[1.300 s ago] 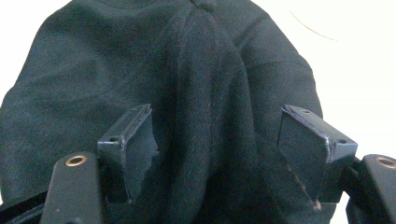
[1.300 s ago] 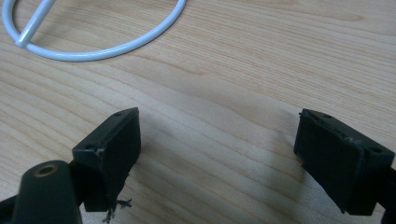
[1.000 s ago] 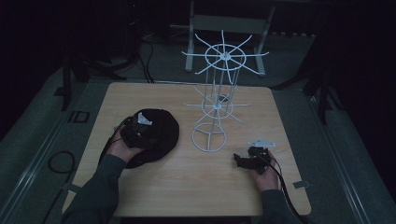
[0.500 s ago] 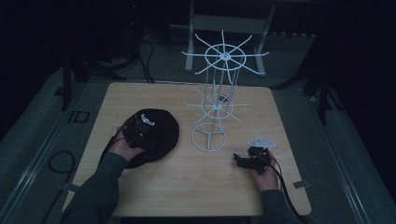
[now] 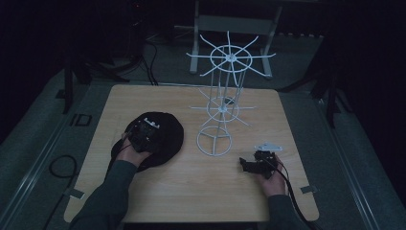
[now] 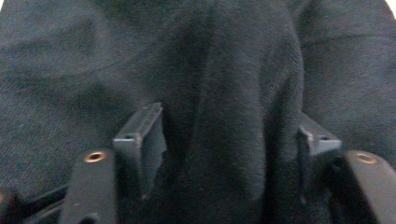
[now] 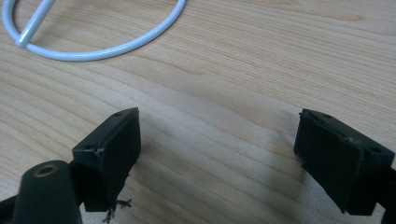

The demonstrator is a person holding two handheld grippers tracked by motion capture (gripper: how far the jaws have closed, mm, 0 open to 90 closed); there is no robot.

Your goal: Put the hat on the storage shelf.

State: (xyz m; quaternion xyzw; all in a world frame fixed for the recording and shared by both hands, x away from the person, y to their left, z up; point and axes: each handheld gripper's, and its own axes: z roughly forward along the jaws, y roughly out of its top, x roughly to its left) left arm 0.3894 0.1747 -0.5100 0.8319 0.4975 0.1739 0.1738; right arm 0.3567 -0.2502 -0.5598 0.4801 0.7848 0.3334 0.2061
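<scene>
dim room, wooden worktop (image 5: 191, 191): black hat (image 5: 165, 136) lies at nine o'clock of the white wire rack (image 5: 221, 110), unhung, left tongs (image 6: 219, 140) closing around a fold, right tongs (image 7: 229, 140) spread, empty.

One black cap (image 5: 163, 136), one white wire rack (image 5: 220, 110), two claws: left claw (image 5: 146, 135), right claw (image 5: 249, 165).

Black, round cloth hat (image 5: 160, 139) of soft twill-like fabric. Lay flat and crumpled on the left half of the light wooden table, just beside the white wire stand's ring base. Bunched into a raised fold (image 6: 224, 116), dark and creased, up close.
</scene>
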